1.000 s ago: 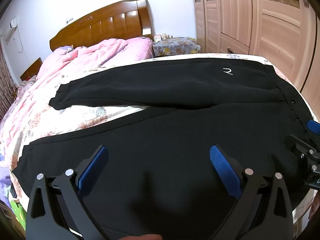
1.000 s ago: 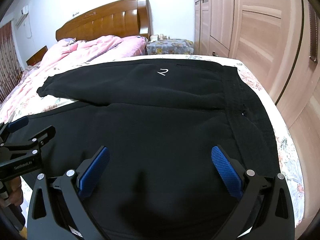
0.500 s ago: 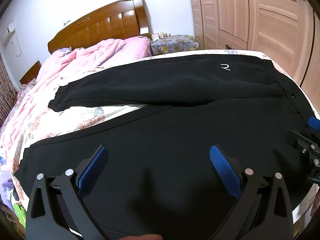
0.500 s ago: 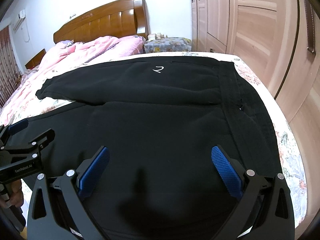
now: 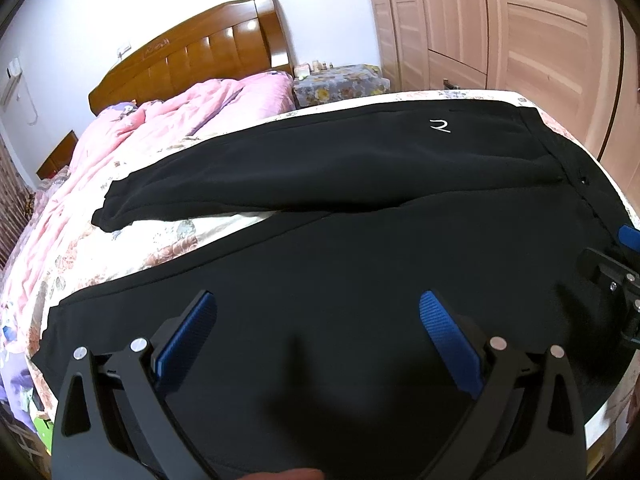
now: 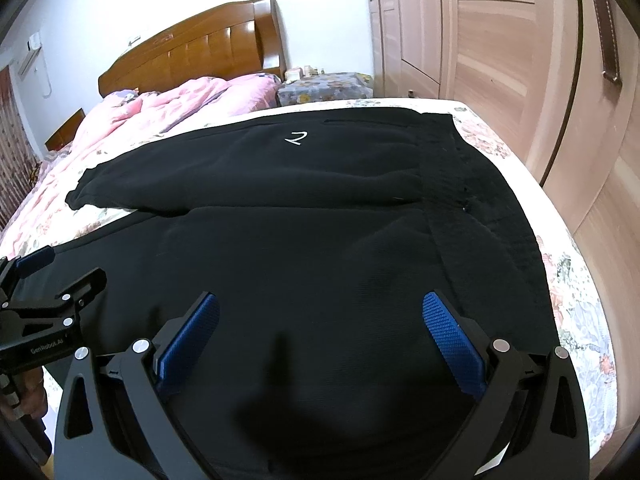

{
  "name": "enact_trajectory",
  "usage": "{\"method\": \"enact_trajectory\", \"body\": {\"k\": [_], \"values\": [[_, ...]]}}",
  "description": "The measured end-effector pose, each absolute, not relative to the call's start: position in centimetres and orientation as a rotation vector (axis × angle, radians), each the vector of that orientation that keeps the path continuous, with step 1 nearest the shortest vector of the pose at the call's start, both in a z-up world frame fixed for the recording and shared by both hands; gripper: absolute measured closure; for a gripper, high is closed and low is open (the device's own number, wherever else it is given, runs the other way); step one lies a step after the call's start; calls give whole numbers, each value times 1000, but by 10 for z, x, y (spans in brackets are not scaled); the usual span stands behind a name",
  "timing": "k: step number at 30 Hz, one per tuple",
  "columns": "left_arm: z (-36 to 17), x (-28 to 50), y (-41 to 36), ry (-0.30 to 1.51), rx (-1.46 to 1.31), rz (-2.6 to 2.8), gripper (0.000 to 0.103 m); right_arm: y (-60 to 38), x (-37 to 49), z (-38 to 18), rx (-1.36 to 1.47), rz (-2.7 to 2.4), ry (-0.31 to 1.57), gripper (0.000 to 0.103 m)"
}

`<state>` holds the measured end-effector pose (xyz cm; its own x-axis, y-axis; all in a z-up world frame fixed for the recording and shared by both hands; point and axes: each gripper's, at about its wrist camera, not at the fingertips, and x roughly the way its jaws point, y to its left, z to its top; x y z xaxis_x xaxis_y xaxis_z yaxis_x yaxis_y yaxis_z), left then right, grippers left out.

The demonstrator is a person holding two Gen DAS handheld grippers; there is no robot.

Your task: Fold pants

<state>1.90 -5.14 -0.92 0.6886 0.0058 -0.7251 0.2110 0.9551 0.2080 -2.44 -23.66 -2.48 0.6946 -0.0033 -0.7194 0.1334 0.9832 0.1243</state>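
Black pants (image 5: 360,208) lie spread flat on the bed, waistband to the right, both legs running left, a small white logo (image 5: 439,125) on the far leg. They also show in the right wrist view (image 6: 320,240). My left gripper (image 5: 318,320) is open and empty, hovering over the near leg. My right gripper (image 6: 320,320) is open and empty, over the near hip area beside the waistband (image 6: 480,216). Each gripper shows at the edge of the other's view: the right one (image 5: 612,276) and the left one (image 6: 44,300).
A pink quilt (image 5: 132,152) is bunched on the far left of the bed before a wooden headboard (image 5: 192,60). A nightstand (image 5: 340,84) and wardrobe doors (image 5: 520,40) stand at the right. The floral bedsheet (image 6: 576,300) shows along the bed's right edge.
Both grippers have drifted slightly over the pants. Both stay open and the pants have not moved.
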Motion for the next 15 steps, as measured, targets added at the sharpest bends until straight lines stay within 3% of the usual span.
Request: {"method": "enact_trajectory", "body": {"k": [15], "values": [[-10, 41, -63, 846, 299, -157, 1, -255, 8, -9, 109, -51, 816, 4]]}}
